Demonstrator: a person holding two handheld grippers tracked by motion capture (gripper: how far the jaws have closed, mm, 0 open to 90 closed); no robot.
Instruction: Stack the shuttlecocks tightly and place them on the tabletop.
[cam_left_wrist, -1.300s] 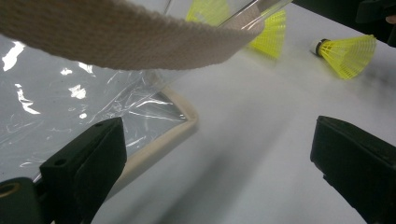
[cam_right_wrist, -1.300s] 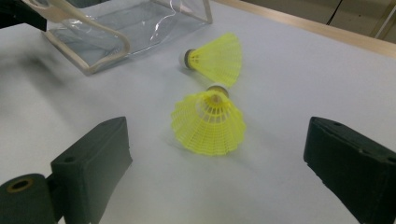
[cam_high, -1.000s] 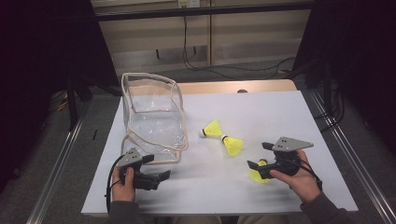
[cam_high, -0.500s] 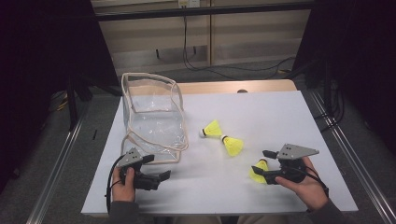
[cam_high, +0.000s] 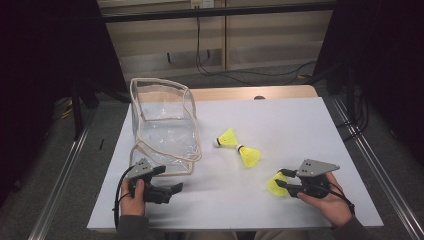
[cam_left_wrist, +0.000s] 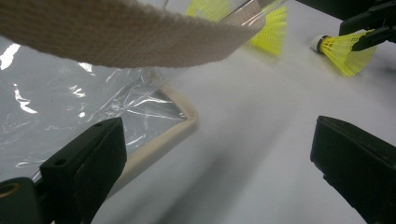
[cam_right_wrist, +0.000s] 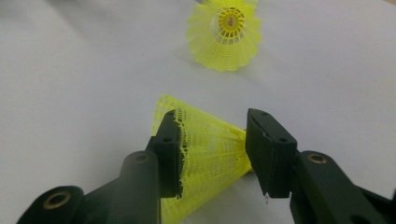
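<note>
Right gripper (cam_high: 282, 181) has its jaws on the skirt of a yellow shuttlecock (cam_high: 275, 185); they've just been closing. In the right gripper view both pads (cam_right_wrist: 170, 151) sit against the mesh of that shuttlecock (cam_right_wrist: 210, 154) and the skirt looks slightly pinched, so call it gripped, lying on the sheet. Ahead of those jaws, near but apart, lie two more shuttlecocks: second shuttlecock (cam_high: 249, 155) closest, third shuttlecock (cam_high: 227, 139) just beyond, their cork ends nearly meeting. Left gripper (cam_high: 172, 181) rests low on the sheet with jaws wide apart, nothing between them; a clear plastic bag (cam_high: 165, 125) with beige trim stands just beyond it, mouth up. Surface is a white sheet (cam_high: 300, 120) over a wooden tabletop (cam_high: 240, 93) whose strip shows at the far edge; metal rails (cam_high: 65, 175) run along both sides, wall panels and hanging cables (cam_high: 200, 50) behind, dark either side. View differences: right gripper view looks straight into the open skirt of the second shuttlecock (cam_right_wrist: 225, 33); high view can't resolve pad contact. Left gripper view shows the bag's beige strap (cam_left_wrist: 126, 32) crossing overhead and the trim corner (cam_left_wrist: 180, 126) beside one jaw, plus the right gripper's jaw tips on the held shuttlecock (cam_left_wrist: 345, 51) far off. Room: wide bare sheet between the two grippers and beyond the right one; right hand (cam_high: 327, 205) sits close to the sheet's near edge.
</note>
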